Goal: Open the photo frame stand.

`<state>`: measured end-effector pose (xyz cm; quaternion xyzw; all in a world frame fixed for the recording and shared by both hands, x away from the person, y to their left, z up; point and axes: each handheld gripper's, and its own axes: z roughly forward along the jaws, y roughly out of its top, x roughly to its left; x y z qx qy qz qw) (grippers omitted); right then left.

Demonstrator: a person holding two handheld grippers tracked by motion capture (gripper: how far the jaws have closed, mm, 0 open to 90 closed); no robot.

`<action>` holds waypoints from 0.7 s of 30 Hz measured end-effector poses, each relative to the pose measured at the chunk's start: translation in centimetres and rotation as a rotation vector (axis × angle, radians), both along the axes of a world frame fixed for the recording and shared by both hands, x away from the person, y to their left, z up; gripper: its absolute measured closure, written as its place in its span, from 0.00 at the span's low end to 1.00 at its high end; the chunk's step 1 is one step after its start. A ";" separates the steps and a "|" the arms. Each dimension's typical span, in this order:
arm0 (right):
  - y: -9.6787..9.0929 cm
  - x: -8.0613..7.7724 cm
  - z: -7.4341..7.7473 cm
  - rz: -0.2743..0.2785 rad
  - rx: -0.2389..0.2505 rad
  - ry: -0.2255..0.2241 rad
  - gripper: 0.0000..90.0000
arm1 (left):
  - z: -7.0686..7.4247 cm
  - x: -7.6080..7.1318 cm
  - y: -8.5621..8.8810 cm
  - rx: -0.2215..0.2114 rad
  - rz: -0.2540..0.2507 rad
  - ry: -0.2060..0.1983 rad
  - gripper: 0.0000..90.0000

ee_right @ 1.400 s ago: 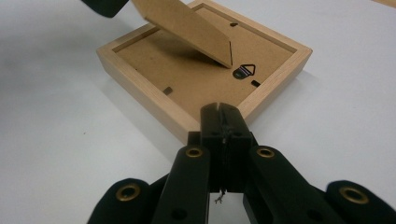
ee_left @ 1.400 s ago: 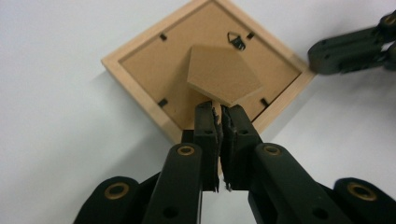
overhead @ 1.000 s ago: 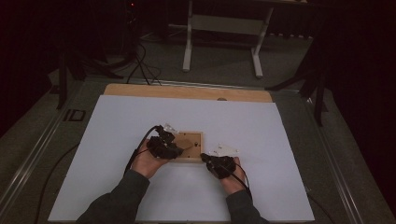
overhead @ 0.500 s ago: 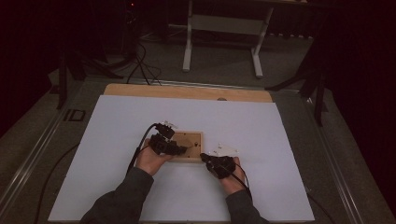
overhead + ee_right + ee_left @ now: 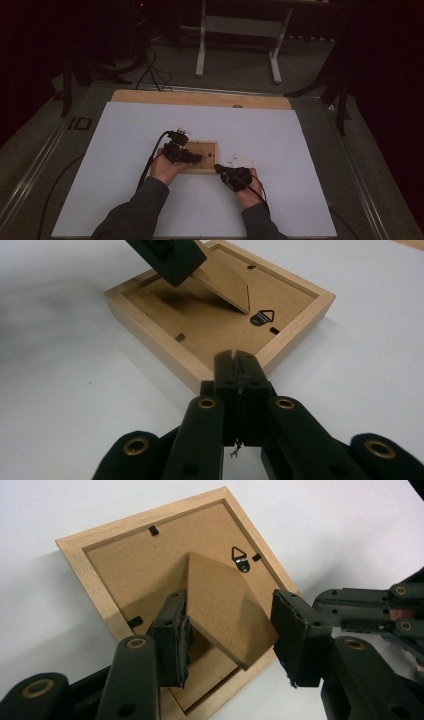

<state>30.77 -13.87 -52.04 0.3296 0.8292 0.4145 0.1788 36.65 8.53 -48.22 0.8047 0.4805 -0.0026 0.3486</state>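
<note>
**Frame face-down, stand raised between the left claw's pads**

A wooden frame (image 5: 100, 575) is laid back-up on the white sheet (image 5: 300, 150) of the bench (image 5: 200, 98), just ahead of both claws. In the high view its long axis is seen running across, from the left claw (image 5: 199, 158) towards the right claw (image 5: 218, 169). The cardboard stand (image 5: 225, 610) is lifted off the backing, tilted, its free end pointing towards the left claw and its hinged end towards the hanger (image 5: 241, 560). The left claw (image 5: 231, 635) is spread partway, and its jaws have just been opening; the stand is seen between the pads, with a gap at the right pad. The right claw (image 5: 239, 371) is closed with nothing in it, its tip set against the frame's near corner; whether it presses there cannot be told.
</note>
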 end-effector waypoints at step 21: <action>0.0 0.1 0.1 -0.002 -0.011 -0.004 0.91 | 0.0 0.0 -0.6 0.073 -0.020 -0.014 0.59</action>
